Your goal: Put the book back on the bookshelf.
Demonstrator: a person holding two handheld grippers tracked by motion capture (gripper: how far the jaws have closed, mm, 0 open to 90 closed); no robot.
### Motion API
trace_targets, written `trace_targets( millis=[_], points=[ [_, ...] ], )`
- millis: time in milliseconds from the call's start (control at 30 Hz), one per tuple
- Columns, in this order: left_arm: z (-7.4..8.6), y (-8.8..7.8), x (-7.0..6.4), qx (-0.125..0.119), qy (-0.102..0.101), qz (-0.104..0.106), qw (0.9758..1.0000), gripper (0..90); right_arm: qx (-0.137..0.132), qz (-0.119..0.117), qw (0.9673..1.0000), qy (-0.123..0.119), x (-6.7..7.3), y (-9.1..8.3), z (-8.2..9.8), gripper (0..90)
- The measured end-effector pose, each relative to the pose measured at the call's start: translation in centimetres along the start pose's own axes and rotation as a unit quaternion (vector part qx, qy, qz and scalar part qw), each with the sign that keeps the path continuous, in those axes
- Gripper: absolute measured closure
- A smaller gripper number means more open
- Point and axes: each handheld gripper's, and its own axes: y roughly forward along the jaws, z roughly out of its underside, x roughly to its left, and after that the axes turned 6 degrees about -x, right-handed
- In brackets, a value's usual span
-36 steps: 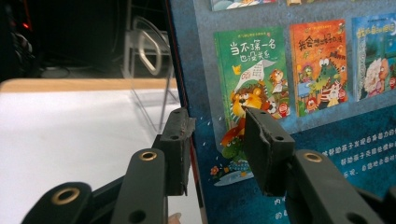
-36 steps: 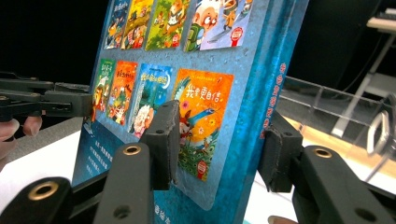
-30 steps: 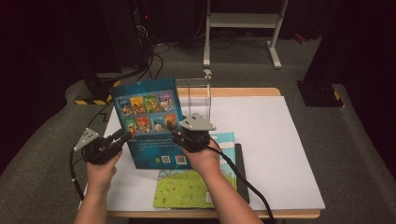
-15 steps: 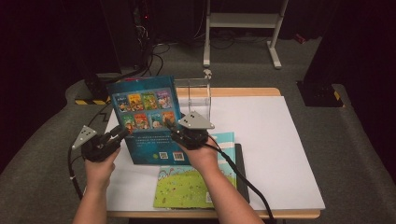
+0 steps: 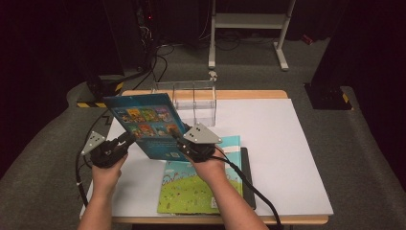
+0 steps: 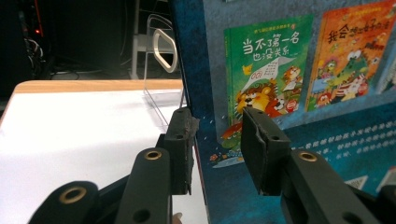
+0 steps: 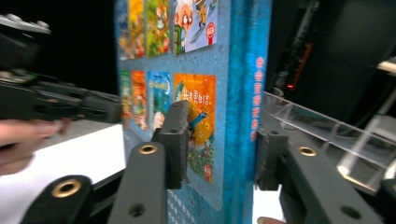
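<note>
Dark room, white desk (image 5: pixel 287 143): I hold the blue book (image 5: pixel 146 124) tilted above it, nearer the clear rack (image 5: pixel 194 98) than before. Both grippers, left (image 5: pixel 125 140) and right (image 5: pixel 179 143), have just been closing; narrow fingers straddle its edges. Racking looks next.

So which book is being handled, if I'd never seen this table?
On the white table, before the clear rack, the blue book stands lifted between the left gripper and the right gripper. Its back cover shows small book covers; the green book lies flat.
</note>
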Motion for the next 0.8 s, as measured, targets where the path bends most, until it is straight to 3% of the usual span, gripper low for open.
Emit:
trace_targets(
  millis=[33, 300, 500, 567, 600, 800],
  points=[
    [0.0, 0.0, 0.1, 0.002, 0.005, 0.001, 1.0000, 64.1, -0.001, -0.015, 0.9998, 0.016, -0.2, -0.4, 0.1, 67.4],
    [0.3, 0.1, -0.1, 0.011, 0.008, -0.003, 0.9999, 62.0, 0.001, -0.057, 0.9972, 0.048, -0.8, -1.3, 0.4, 76.0],
    [0.2, 0.0, 0.0, 0.013, 0.008, -0.004, 0.9999, 60.7, 0.010, -0.063, 0.9949, 0.078, -1.1, -1.5, 0.3, 80.0],
    [0.1, -0.1, 0.1, 0.015, 0.010, -0.005, 0.9998, 60.4, 0.001, -0.095, 0.9899, 0.105, -1.4, -1.6, 0.6, 82.4],
    [0.1, -0.2, 0.2, 0.015, 0.011, -0.006, 0.9998, 60.3, -0.002, -0.096, 0.9911, 0.092, -1.0, -1.6, 0.5, 82.6],
    [-0.3, -0.4, 0.4, 0.009, 0.010, -0.008, 0.9999, 60.3, -0.007, -0.101, 0.9910, 0.087, 0.1, -1.2, -0.4, 82.9]
  ],
)
